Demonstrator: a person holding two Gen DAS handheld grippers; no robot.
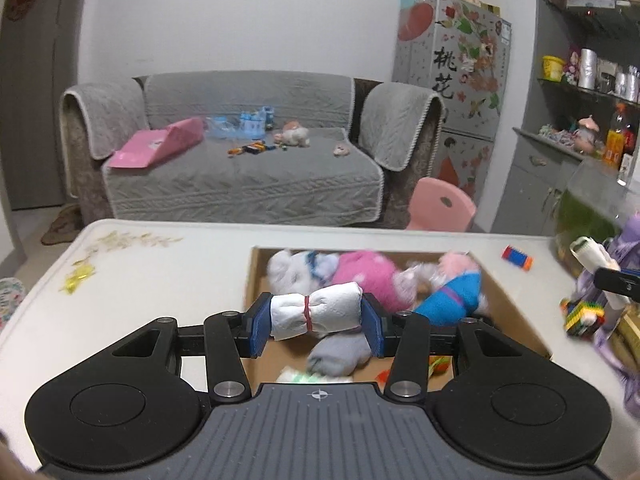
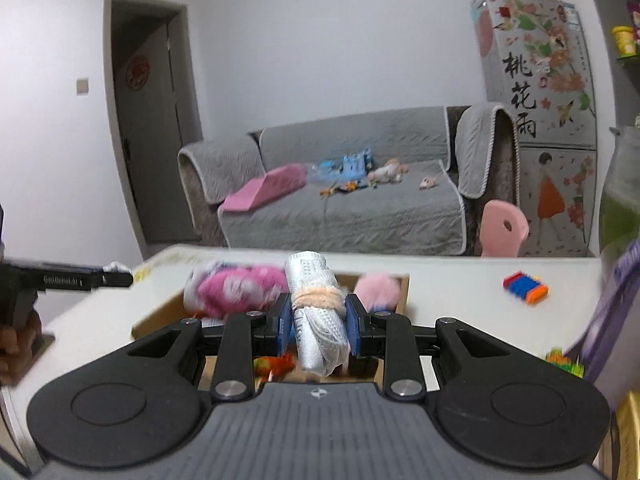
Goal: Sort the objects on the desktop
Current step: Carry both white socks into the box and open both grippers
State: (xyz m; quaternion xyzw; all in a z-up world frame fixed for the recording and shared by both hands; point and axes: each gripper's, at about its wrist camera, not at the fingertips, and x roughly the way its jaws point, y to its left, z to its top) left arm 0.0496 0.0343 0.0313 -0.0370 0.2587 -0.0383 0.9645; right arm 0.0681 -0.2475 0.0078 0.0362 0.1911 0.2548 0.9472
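My left gripper (image 1: 316,326) is shut on a white rolled cloth (image 1: 316,314) tied with a red band, held crosswise above the cardboard box (image 1: 508,300). The box holds plush toys: a white one (image 1: 292,270), a pink one (image 1: 368,276), a blue and pink one (image 1: 452,292), and a grey sock (image 1: 340,354). My right gripper (image 2: 318,326) is shut on a white textured roll (image 2: 316,320) bound with a peach band, upright over the same box (image 2: 160,316). The left gripper's finger shows in the right wrist view (image 2: 96,279), and the right roll appears at the left view's edge (image 1: 592,264).
A red, blue and orange block (image 1: 517,258) (image 2: 525,287) lies on the white table (image 1: 168,276) right of the box. A multicoloured brick cube (image 1: 582,316) and purple fabric (image 1: 628,240) sit at the right edge. A pink chair (image 1: 440,204) and grey sofa (image 1: 240,168) stand beyond.
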